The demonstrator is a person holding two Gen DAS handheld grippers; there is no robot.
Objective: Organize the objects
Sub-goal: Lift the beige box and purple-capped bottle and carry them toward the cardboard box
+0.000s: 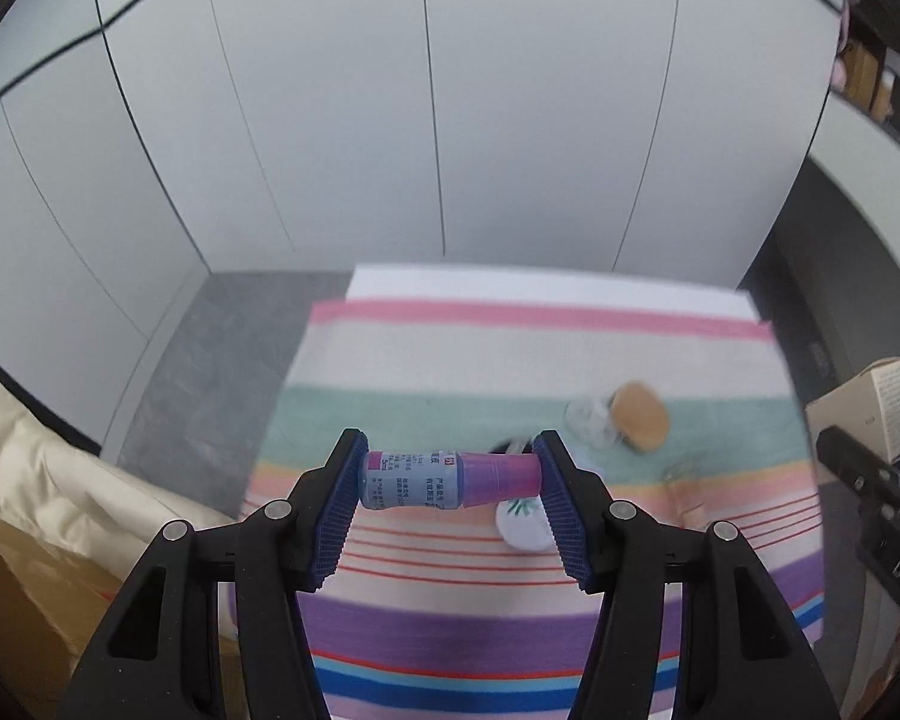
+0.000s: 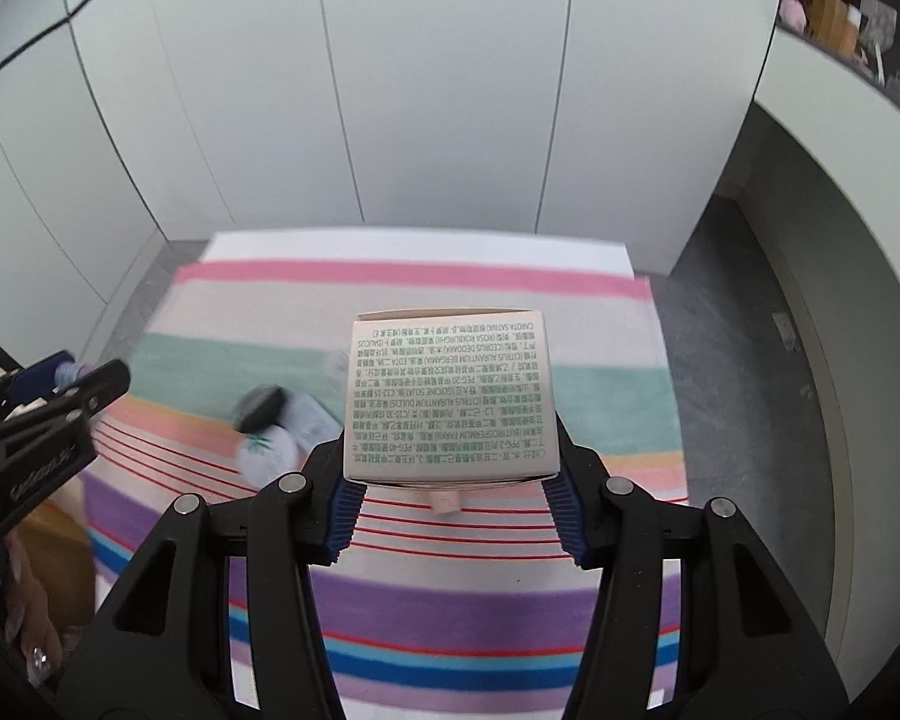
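A slip was judged the main risk: the small bottle [image 1: 444, 478] was pinched only end to end, base against one pad and pink cap against the other, so a tilt could pop it out of the left gripper [image 1: 447, 492]. The right gripper [image 2: 450, 480] was half closed on the printed carton [image 2: 447, 396], gripped low, top-heavy above the striped cloth [image 2: 450, 594].

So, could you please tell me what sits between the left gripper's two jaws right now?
A small bottle with a purple cap lies sideways between the jaws of the left gripper, clamped end to end, above the striped cloth. The left wrist view shows it.
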